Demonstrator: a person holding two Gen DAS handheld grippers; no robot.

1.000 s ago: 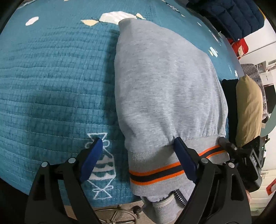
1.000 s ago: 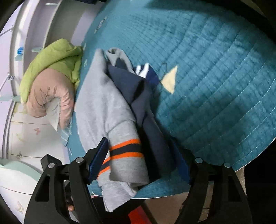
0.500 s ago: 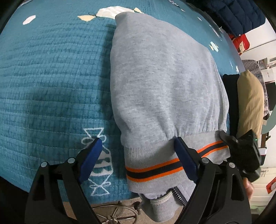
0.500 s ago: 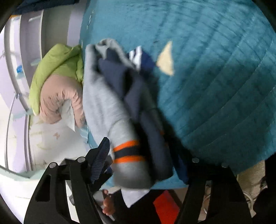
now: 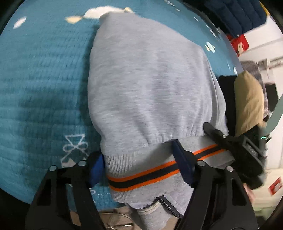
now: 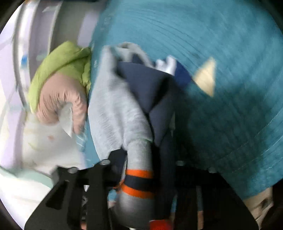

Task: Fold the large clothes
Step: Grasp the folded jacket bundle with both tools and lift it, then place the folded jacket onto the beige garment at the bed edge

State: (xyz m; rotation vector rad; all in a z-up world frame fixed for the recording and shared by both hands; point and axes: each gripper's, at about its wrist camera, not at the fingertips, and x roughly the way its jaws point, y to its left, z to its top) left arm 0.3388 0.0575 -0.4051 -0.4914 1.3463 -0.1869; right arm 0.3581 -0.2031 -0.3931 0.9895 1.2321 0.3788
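A grey sweatshirt (image 5: 152,85) with an orange and black striped hem lies folded on a teal quilted cover (image 5: 40,92). My left gripper (image 5: 141,164) has its jaws pressed against the ribbed hem band (image 5: 141,173), shut on it. In the right wrist view the same sweatshirt (image 6: 113,113) shows its navy lining (image 6: 150,92). My right gripper (image 6: 143,169) is shut on the bunched striped hem (image 6: 138,184) at the near edge. The right gripper also shows in the left wrist view (image 5: 235,150), at the hem's right end.
A green and pink bundle of cloth (image 6: 60,85) lies left of the sweatshirt. A tan cushion (image 5: 249,99) and a dark navy jacket (image 5: 235,16) sit at the right edge. The cover's near edge (image 5: 17,191) drops to the floor.
Both grippers have closed on the striped hem. The left jaws narrowed around the hem band, and the right jaws pinched the bunched hem; both views are blurred by motion.
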